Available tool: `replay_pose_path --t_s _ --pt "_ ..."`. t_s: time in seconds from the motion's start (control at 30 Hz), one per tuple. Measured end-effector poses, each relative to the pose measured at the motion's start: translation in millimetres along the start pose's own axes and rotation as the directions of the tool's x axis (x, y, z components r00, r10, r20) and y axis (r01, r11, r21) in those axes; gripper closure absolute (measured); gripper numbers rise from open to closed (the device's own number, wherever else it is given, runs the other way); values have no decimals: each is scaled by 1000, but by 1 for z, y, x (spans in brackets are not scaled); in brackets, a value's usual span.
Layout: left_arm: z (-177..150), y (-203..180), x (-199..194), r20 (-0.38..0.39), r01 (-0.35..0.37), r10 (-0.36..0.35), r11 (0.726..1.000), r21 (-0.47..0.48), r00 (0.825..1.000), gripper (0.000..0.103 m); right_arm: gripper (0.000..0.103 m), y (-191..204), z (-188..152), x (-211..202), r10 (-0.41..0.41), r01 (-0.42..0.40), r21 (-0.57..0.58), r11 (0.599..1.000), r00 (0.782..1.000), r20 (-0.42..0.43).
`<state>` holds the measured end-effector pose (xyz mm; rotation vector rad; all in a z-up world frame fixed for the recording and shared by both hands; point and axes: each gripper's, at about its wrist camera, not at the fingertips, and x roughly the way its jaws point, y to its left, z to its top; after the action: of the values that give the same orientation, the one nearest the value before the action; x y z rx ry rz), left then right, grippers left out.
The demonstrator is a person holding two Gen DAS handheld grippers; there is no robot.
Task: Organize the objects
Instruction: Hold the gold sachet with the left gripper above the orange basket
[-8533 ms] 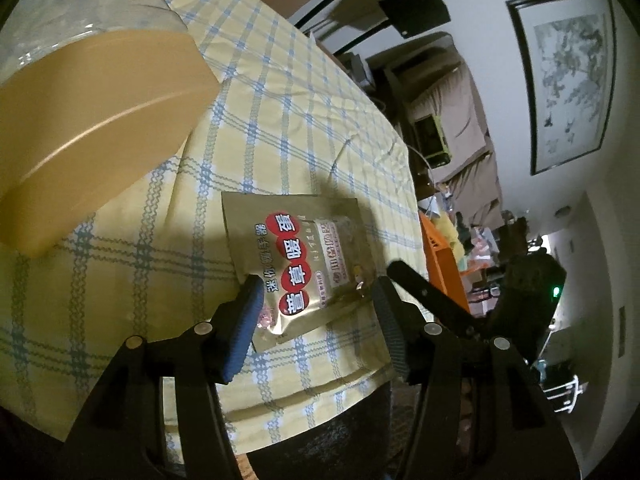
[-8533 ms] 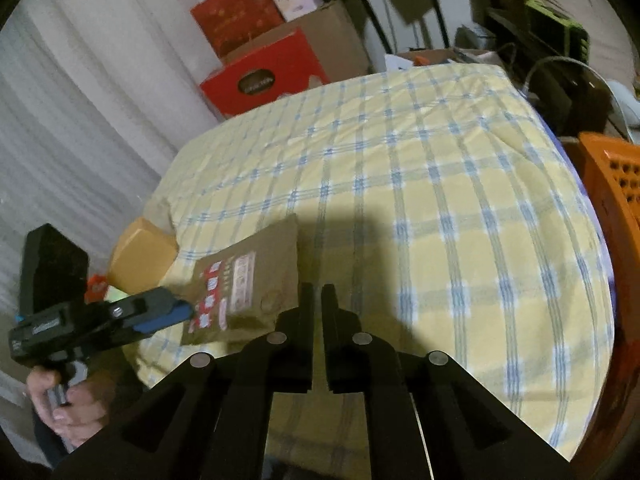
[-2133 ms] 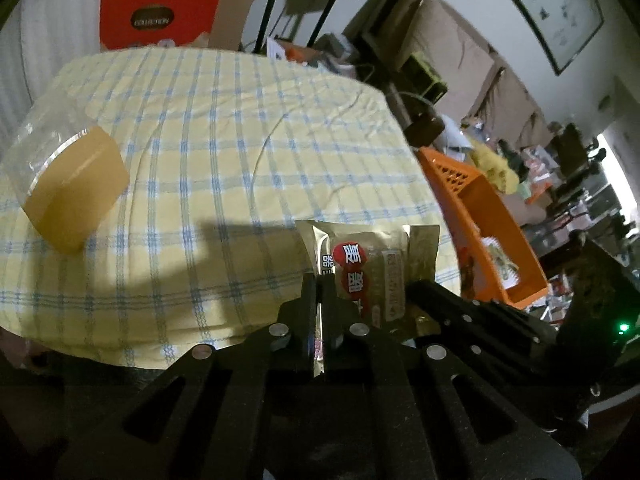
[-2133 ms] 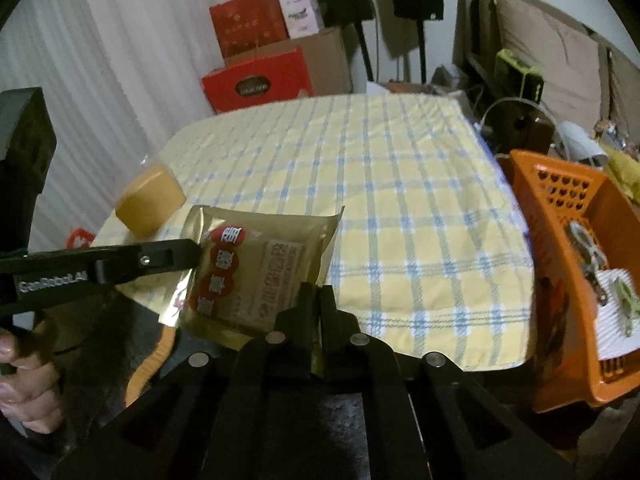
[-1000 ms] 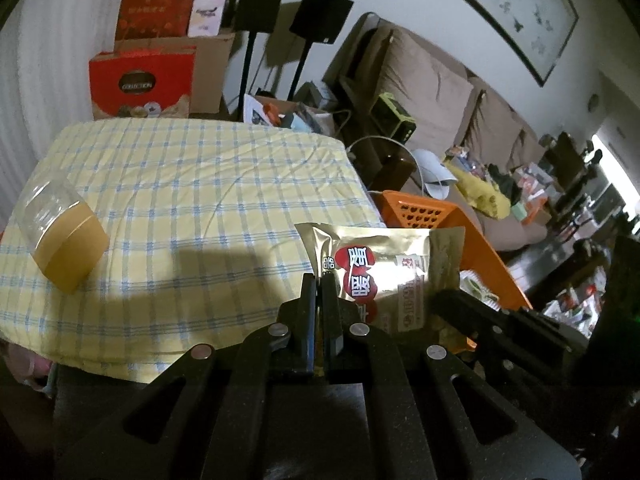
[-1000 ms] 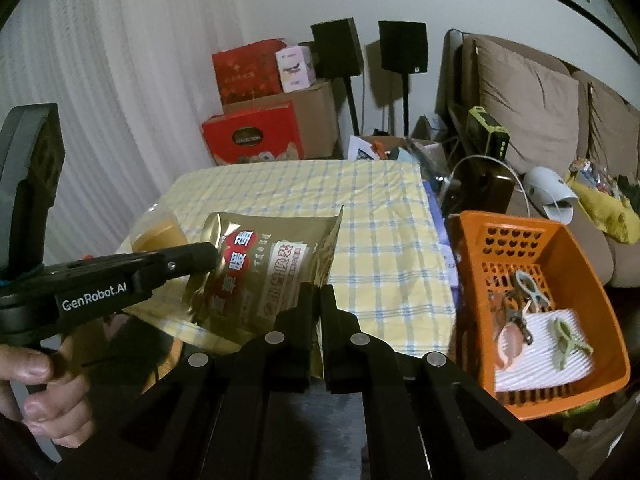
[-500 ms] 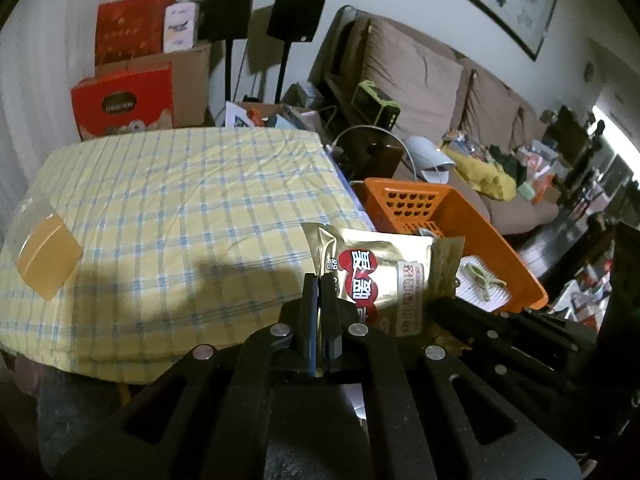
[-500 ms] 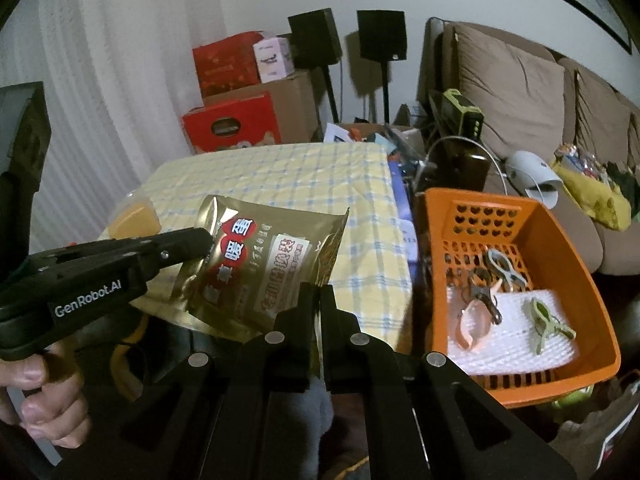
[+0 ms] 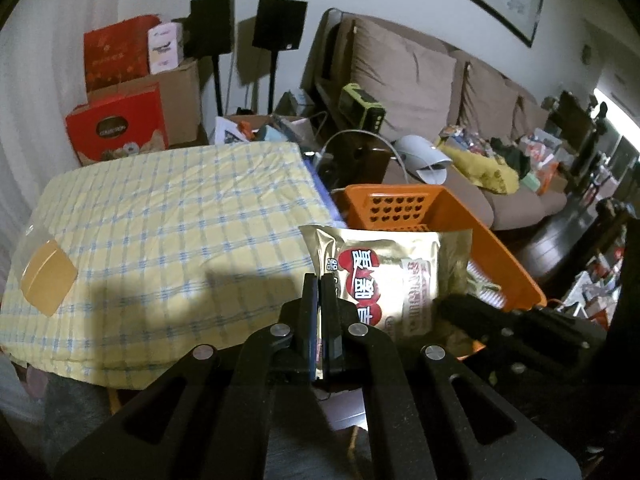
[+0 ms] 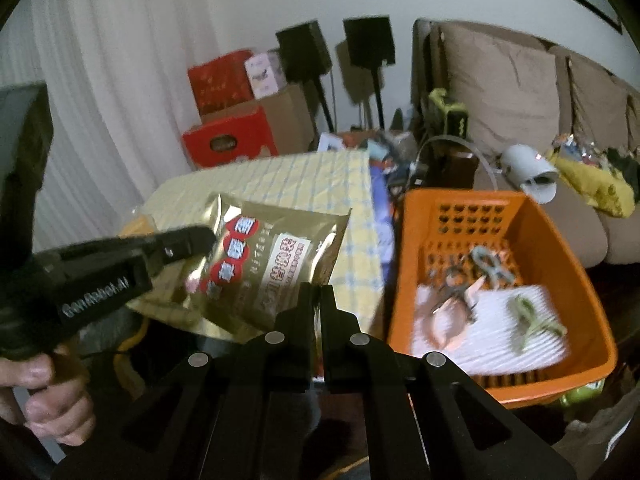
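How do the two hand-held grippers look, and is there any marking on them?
Both are matte black with flat fingers and silver rivets on the linkage arms. The left hand-held gripper carries white lettering "GenRobot.AI" on its side and has blue pads; the right hand-held gripper shows none. No sleeve is visible.

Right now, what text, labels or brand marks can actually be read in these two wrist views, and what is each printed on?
"GenRobot.AI": white lettering on the side of the left gripper, seen in the right wrist view.
Red circles with white Chinese characters on the gold pouch: large, but I cannot read them reliably.
White label panel on the same pouch: too small to read.
Dark oval logo on the red box: too small to read.
Pink-and-white carton: illegible.
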<state>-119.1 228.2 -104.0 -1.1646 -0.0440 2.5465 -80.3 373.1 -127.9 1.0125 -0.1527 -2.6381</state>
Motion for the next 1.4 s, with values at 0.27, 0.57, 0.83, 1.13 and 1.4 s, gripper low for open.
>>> replay_pose_path --t_s 0.27,0.57,0.83,1.13,1.4 --pt "9 -60 -1 35 14 -18 996 92 999 102 100 -42 11 -34 -30 26 62 998 998 58" --pt "19 -99 0 55 53 -62 989 141 997 102 100 -82 16 -59 -65 53 126 991 994 90" --pt "26 -111 2 64 61 -72 985 160 995 102 100 -92 17 -68 -90 75 135 988 990 108" --pt "29 -126 5 72 70 -86 978 198 994 102 100 -102 16 -69 -125 109 148 983 986 109" --pt "32 -137 10 68 83 -99 974 210 993 102 100 -114 17 -76 -142 121 167 978 982 124"
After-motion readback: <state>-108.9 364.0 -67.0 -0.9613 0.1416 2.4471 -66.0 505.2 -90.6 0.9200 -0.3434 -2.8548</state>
